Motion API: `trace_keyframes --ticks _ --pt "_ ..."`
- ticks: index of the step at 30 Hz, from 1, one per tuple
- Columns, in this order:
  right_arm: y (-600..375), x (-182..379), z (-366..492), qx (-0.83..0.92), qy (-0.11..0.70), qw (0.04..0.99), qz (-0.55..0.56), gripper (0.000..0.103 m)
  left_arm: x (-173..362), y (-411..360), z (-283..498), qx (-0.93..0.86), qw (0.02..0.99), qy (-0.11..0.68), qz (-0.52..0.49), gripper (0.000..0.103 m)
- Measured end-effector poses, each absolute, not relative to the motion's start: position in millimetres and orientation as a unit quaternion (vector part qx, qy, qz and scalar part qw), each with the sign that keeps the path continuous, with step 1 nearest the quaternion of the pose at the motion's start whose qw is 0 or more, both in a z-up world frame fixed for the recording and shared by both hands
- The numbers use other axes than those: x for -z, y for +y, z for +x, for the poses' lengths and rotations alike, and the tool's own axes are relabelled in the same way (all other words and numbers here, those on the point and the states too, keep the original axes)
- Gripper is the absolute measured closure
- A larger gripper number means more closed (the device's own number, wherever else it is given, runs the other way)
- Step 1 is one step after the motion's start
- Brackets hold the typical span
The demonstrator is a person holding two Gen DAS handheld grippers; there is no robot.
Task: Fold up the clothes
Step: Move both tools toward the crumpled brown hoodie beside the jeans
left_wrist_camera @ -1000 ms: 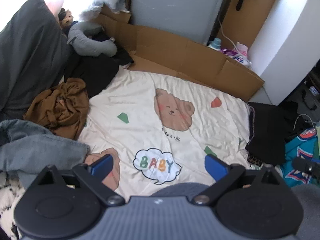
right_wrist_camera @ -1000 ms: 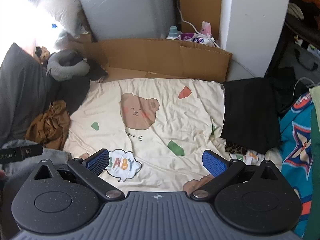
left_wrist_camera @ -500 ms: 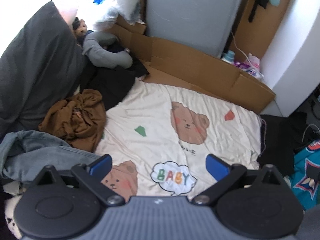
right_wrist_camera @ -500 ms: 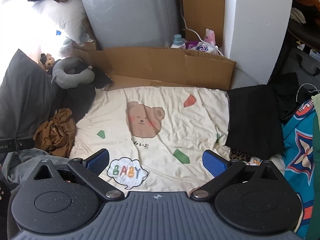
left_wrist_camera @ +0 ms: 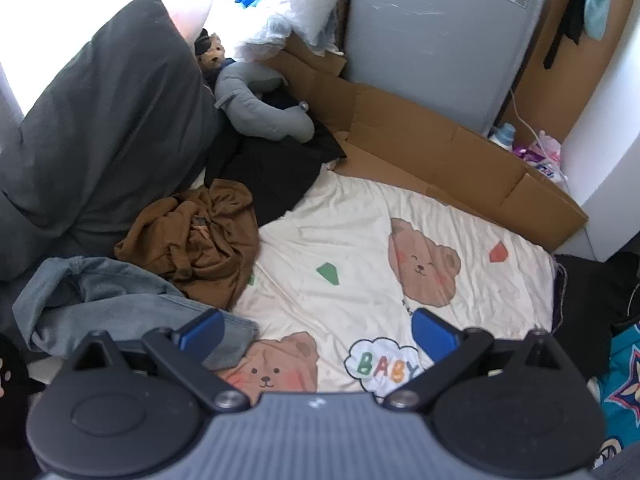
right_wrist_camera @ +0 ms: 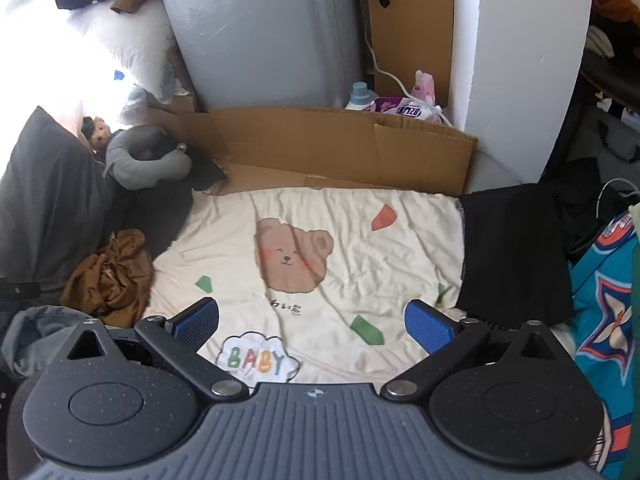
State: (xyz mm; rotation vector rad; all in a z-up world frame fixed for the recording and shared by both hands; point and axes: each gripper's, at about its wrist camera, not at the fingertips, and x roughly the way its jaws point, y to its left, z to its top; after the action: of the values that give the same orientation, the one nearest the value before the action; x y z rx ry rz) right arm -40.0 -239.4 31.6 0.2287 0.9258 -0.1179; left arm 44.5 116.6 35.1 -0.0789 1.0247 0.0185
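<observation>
Cardboard (left_wrist_camera: 432,148) borders sheet (left_wrist_camera: 360,248); brown garment (left_wrist_camera: 196,240) beside.

My left gripper (left_wrist_camera: 316,330) is a ribbed slate-grey plastic body flanked by two round black discs, each topped by a triangular cut-out. Black linkage bars on silver pivot screws carry its blue textured pads (left_wrist_camera: 434,334). My right gripper (right_wrist_camera: 312,322) is built alike, its black discs finely speckled, with a small cross-shaped mark centred on the grey ribbing.

The black garment (right_wrist_camera: 512,256) hides the sheet's (right_wrist_camera: 340,240) right edge (label unreadable).
</observation>
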Motion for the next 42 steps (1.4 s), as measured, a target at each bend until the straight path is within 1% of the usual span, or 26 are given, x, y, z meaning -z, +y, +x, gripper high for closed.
trace_keyframes --ticks 11,24,27,30,32,39,41,42 --pt "-237.4 -6.2 -16.4 0.055 0.455 0.881 0.118 0.001 -24.8 148.8 64.1 -0.035 0.868 0.495 -0.035 0.002" --pt "-232.3 8.4 22.5 0.029 0.448 0.887 0.104 0.001 3.3 192.0 82.5 -0.070 0.858 0.506 -0.058 0.003" --pt "-224.5 18.5 34.1 0.019 0.452 0.887 0.097 0.001 12.6 201.7 84.8 -0.087 0.858 0.504 -0.053 0.006" --pt "-216.2 29.3 44.7 0.012 0.455 0.887 0.078 0.001 25.2 218.0 88.2 -0.099 0.853 0.506 -0.076 0.008" --pt "-212.4 34.4 52.2 0.005 0.452 0.889 0.073 0.001 34.6 225.5 92.0 -0.099 0.850 0.512 -0.080 0.014" --pt "-200.8 57.6 79.4 -0.009 0.437 0.897 0.069 0.001 63.6 248.7 106.2 -0.116 0.852 0.506 -0.073 0.020" --pt "-195.5 67.7 86.5 -0.014 0.434 0.898 0.069 0.002 72.4 255.7 111.6 -0.119 0.853 0.502 -0.076 0.024" --pt "-192.2 73.1 90.0 -0.015 0.432 0.900 0.066 0.002 77.4 259.3 114.4 -0.121 0.854 0.500 -0.077 0.025"
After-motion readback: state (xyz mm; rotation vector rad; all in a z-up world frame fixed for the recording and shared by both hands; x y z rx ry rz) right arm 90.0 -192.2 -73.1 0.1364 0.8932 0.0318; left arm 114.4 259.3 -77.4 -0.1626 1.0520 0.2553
